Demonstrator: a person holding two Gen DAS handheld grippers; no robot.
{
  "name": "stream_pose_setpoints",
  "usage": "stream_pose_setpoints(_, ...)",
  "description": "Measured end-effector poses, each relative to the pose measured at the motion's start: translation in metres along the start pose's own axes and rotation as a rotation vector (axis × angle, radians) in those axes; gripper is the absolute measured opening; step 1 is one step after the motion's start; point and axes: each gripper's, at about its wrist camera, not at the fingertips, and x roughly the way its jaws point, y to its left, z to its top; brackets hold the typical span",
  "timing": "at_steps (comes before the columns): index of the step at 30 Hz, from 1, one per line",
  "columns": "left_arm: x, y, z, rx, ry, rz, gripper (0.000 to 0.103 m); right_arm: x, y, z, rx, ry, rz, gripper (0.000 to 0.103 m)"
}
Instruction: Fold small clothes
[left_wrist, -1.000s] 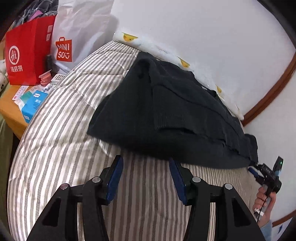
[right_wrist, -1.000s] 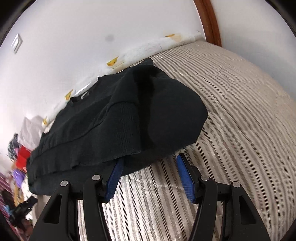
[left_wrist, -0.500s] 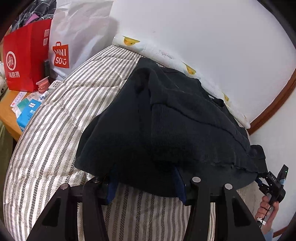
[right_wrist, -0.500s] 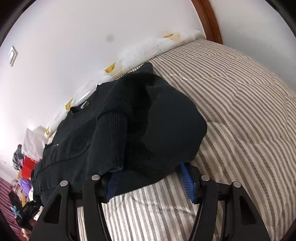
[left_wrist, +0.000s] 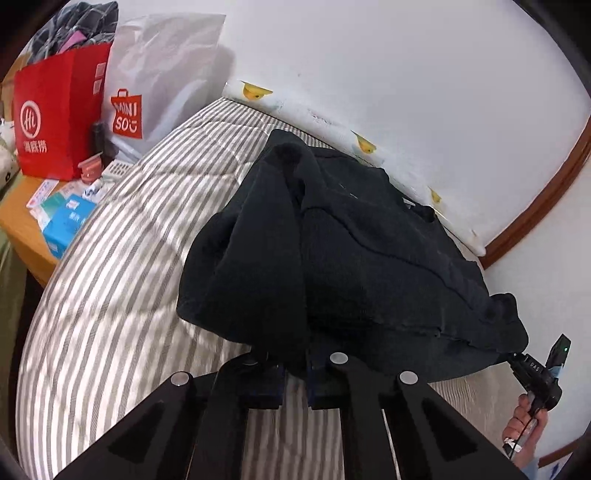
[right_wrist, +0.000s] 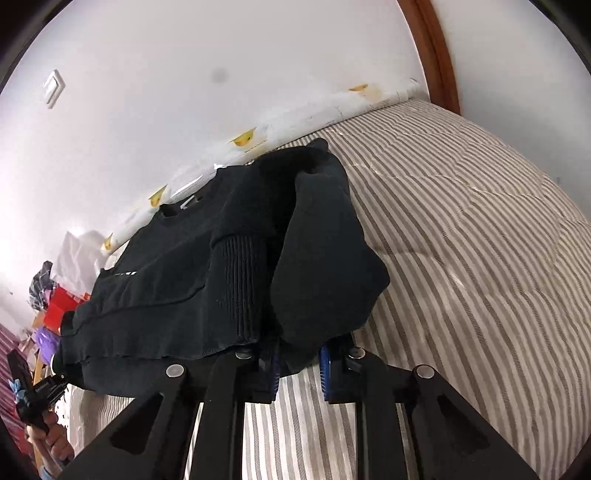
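- Left gripper (left_wrist: 295, 369) clamped tight on the near hem of the black sweater (left_wrist: 351, 258).
- Right gripper (right_wrist: 298, 369) closing, sweater hem pinched between pads.
- Sweater spread over the striped bed (right_wrist: 480, 240), stretching away from both.

The near hem of the black sweater (left_wrist: 369, 266) drapes over the left gripper (left_wrist: 295, 373), hiding its fingertips and the cloth pinched there. On the right gripper (right_wrist: 298, 363), whose jaws are closing on a fold, only the blue edges of the fingers (right_wrist: 324, 365) show. A hand (left_wrist: 526, 428) is cut off at the frame's edge. Print on the boxes (left_wrist: 62, 218) beside the red bag (left_wrist: 55, 118) is too small to read; the bag's contents are cropped.
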Motion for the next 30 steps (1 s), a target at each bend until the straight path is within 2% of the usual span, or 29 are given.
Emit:
stream_pose_setpoints(12, -0.053, -0.010, -0.071, 0.092, 0.034, -0.023, 0.008, -0.069, -0.025, -0.065, -0.044, 0.031, -0.034, 0.017)
stream_pose_setpoints(16, -0.060, -0.014, -0.086, 0.137, 0.038, -0.012, 0.008, -0.088, -0.031, -0.082, -0.052, 0.034, -0.062, 0.018)
stream_pose_setpoints(19, -0.062, -0.012, -0.091, 0.146, 0.045, -0.005, 0.009, -0.096, -0.034, -0.094, -0.045, 0.046, -0.120, 0.023)
stream_pose_setpoints(21, -0.065, -0.010, -0.096, 0.147, 0.059, -0.014, 0.012, -0.105, -0.034, -0.101, -0.054, 0.039, -0.158, 0.023)
stream_pose_setpoints(24, -0.071, -0.011, -0.105, 0.180, 0.079, -0.049, 0.033, -0.123, -0.031, -0.111, -0.083, 0.014, -0.171, 0.023)
stream_pose_setpoints(27, -0.081, -0.020, -0.116, 0.248, 0.075, -0.075, 0.034, -0.137, -0.024, -0.115, -0.108, -0.013, -0.156, 0.023)
stream_pose_setpoints(30, -0.094, -0.037, -0.121, 0.314, 0.042, -0.118, 0.033, -0.136, -0.007, -0.115, -0.151, 0.000, -0.110, 0.023)
